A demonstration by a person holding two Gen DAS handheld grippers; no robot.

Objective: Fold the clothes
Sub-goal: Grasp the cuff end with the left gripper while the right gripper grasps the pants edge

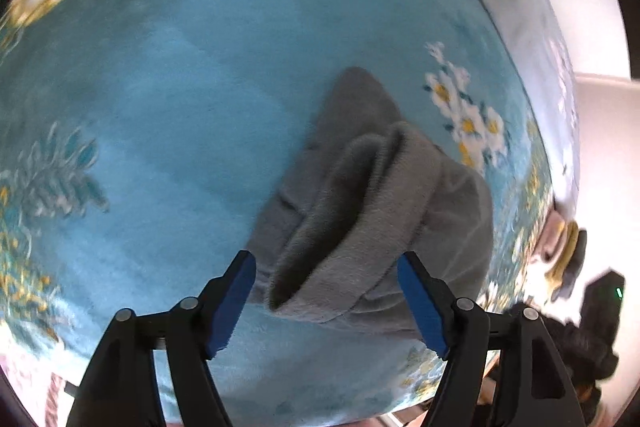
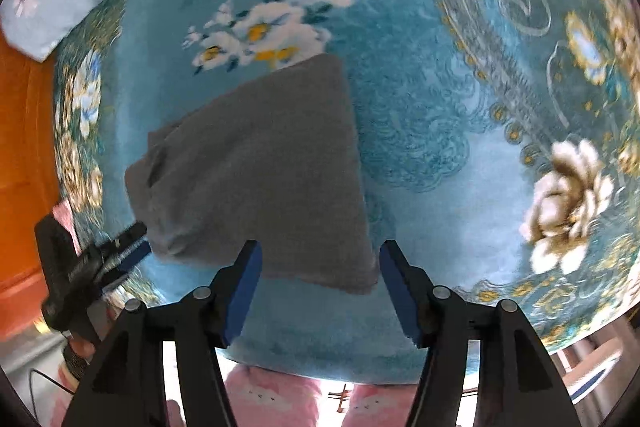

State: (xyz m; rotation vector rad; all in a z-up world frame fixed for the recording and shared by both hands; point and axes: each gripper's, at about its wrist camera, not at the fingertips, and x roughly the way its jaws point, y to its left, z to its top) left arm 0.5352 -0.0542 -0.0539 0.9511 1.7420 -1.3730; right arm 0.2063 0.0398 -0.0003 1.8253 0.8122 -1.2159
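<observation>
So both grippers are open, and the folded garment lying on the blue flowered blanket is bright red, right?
Not quite. The folded garment is grey, not red, as the right wrist view shows plainly. The rest holds: it lies on the blue flowered blanket, and both the left gripper and the right gripper are open.

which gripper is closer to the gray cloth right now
Left. The left gripper is open around the gray cloth at its edge; the right gripper is open, hovering just short of it.
</observation>
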